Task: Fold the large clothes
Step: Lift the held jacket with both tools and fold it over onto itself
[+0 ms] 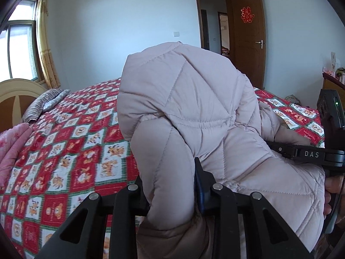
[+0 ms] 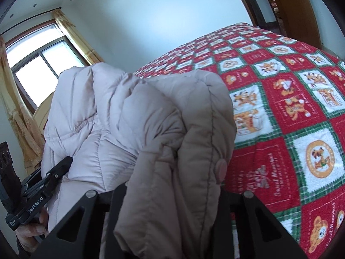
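A pale pink quilted puffer coat (image 1: 194, 108) is held up above the bed. My left gripper (image 1: 172, 194) is shut on a thick fold of it, which bulges up between the fingers. The right gripper's body (image 1: 310, 153) shows at the right, against the coat. In the right wrist view my right gripper (image 2: 170, 192) is shut on the coat's (image 2: 112, 116) beige-lined edge with a round snap button (image 2: 221, 169). The left gripper's body (image 2: 41, 192) shows at lower left, its hand below it.
The bed has a red, white and green patchwork cover (image 1: 71, 142) (image 2: 291, 112). A striped pillow (image 1: 43, 103) and a pink quilt (image 1: 13, 149) lie near the headboard. A window with yellow curtains (image 1: 45, 43) is left, an open brown door (image 1: 248, 36) behind.
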The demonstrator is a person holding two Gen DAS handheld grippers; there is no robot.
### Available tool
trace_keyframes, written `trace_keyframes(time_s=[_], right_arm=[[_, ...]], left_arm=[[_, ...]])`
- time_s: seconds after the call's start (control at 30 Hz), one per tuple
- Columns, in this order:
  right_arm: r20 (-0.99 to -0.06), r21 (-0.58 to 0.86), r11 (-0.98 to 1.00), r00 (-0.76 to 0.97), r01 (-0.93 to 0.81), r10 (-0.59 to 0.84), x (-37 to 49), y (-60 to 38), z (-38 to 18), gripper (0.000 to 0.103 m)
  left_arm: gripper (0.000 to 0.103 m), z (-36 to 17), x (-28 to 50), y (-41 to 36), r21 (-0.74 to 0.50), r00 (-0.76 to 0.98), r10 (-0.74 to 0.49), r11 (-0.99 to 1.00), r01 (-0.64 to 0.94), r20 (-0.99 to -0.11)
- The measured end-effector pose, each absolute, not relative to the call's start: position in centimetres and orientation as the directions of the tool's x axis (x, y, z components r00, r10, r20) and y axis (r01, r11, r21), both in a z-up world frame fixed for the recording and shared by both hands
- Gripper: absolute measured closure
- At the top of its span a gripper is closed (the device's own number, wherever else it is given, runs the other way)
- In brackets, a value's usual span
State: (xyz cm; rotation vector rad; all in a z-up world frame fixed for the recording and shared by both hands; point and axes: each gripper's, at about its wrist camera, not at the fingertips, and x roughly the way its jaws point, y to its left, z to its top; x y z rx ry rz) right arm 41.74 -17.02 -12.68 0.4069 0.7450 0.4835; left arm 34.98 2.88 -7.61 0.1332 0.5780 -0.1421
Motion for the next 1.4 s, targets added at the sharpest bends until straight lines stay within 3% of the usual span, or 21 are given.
trace_keyframes(time_s=[0.73,1.4], right_arm=[[-0.515,0.483,0.752,0.548,-0.449,0.659,41.5,-6.3,-9.3,0.075],[-0.57,0.445,0.68,0.401,-0.583,0.717,42.8,5.9,-9.7,0.075]], left_arm=[[0.072,-4.9,30.0,12.4,0.097,0.866,0.054,0.995,-0.007,-0.497],[0.072,-6.3,26.7,22.5,0.066,0.833,0.203,0.978,-0.197,-0.516]])
